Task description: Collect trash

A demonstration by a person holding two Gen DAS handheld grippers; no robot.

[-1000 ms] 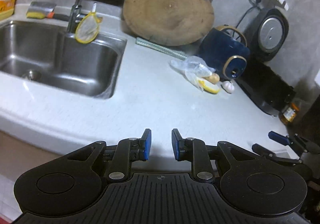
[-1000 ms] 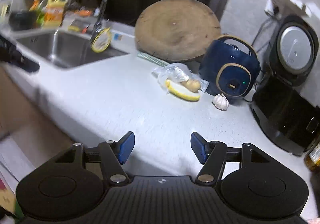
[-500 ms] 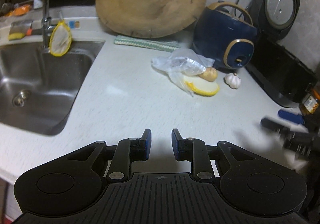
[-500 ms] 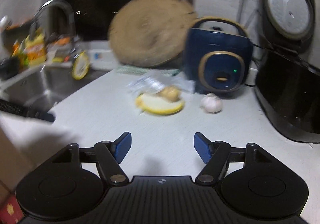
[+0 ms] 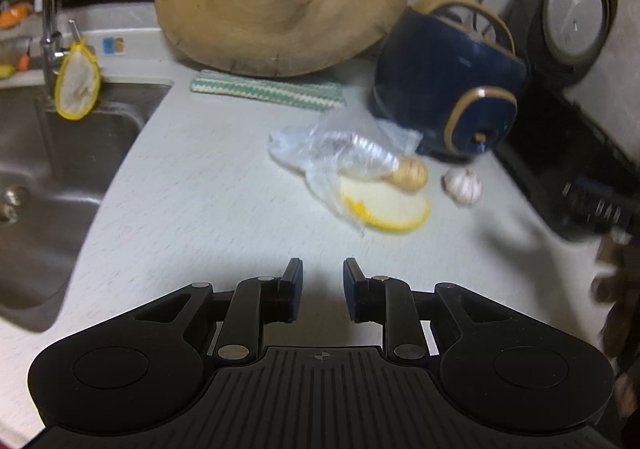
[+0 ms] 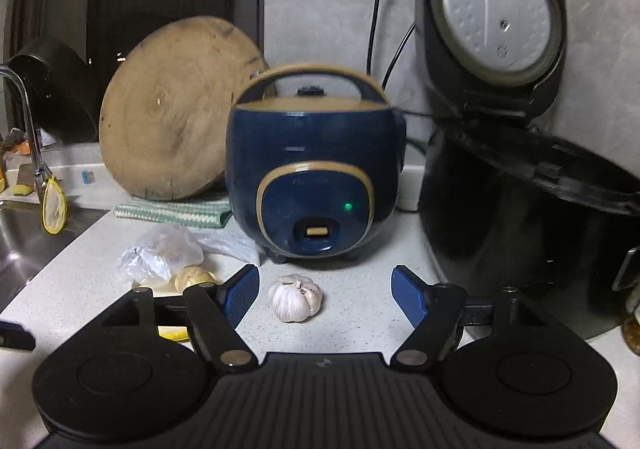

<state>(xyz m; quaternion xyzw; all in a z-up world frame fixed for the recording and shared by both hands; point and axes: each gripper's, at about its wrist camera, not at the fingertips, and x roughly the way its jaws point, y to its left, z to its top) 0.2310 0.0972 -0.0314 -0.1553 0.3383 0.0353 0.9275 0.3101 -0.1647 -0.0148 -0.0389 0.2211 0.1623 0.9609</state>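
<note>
A: R tongs (image 6: pixel 324 291) – status?

B: Mine are spread wide, nothing pinched. Garlic bulb (image 6: pixel 295 297) sits on the counter (image 6: pixel 360 269) just ahead, left of centre in the gap, close to the left pad. It's roundish, no real long axis.

A: L tongs (image 5: pixel 320 281)?

B: Gap narrow, empty, further back. Trash pile lies ahead and to their right: yellow peel (image 5: pixel 386 209) nearest, then ginger knob (image 5: pixel 410 173), then crumpled plastic bag (image 5: pixel 340 149), running back-left. Blue cooker (image 6: pixel 316 177) behind it all.

A: Which hand's nearer?

B: R for the garlic, I'd say.
</note>
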